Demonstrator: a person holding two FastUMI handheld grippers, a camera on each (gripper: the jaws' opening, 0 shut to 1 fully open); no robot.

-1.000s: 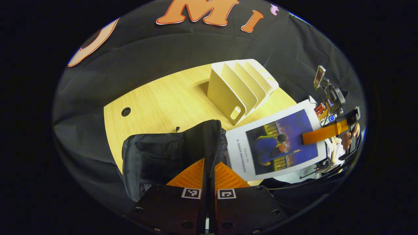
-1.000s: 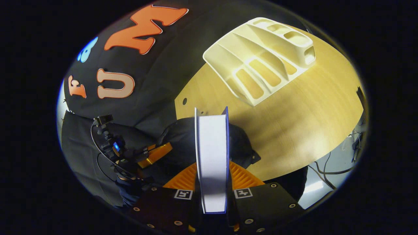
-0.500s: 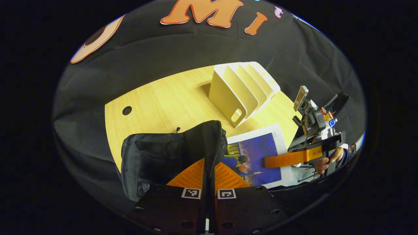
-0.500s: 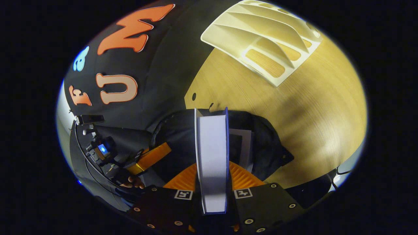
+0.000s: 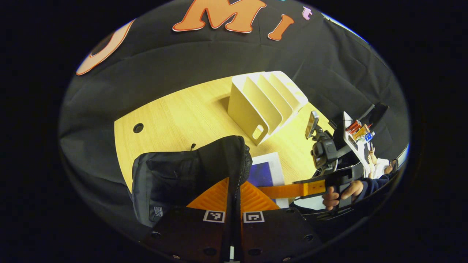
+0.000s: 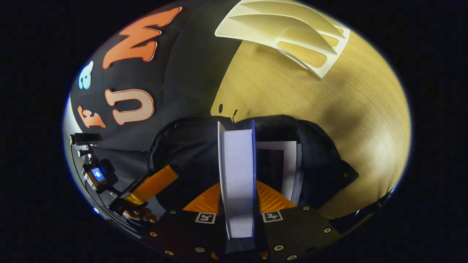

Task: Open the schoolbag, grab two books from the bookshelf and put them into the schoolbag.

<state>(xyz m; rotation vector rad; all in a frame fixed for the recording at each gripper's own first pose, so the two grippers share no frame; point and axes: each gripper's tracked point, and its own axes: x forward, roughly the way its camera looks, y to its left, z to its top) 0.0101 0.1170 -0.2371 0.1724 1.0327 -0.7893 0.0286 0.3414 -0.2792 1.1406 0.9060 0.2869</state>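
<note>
Left gripper (image 5: pixel 234 190): jaws closed narrow on the zipper edge of the black schoolbag (image 5: pixel 182 175), holding that edge up. Bag stands on the wooden bench (image 5: pixel 175 113), mouth facing the right gripper.

Right gripper (image 6: pixel 237 199): jaws clamped on a thick book (image 6: pixel 237 171), page edges toward the camera, covers pressed on both sides. The book's far end sits over the open mouth of the bag (image 6: pixel 190 149). Another book (image 6: pixel 289 164) lies inside the bag, just right of the held one.

In the left gripper view, the held book (image 5: pixel 265 170) is partly sunk behind the bag's rim, the right gripper (image 5: pixel 289 190) and a hand (image 5: pixel 338 191) beside it.

Cream bookshelf (image 5: pixel 265 102) stands on the bench behind the bag, well apart, slots empty.
</note>
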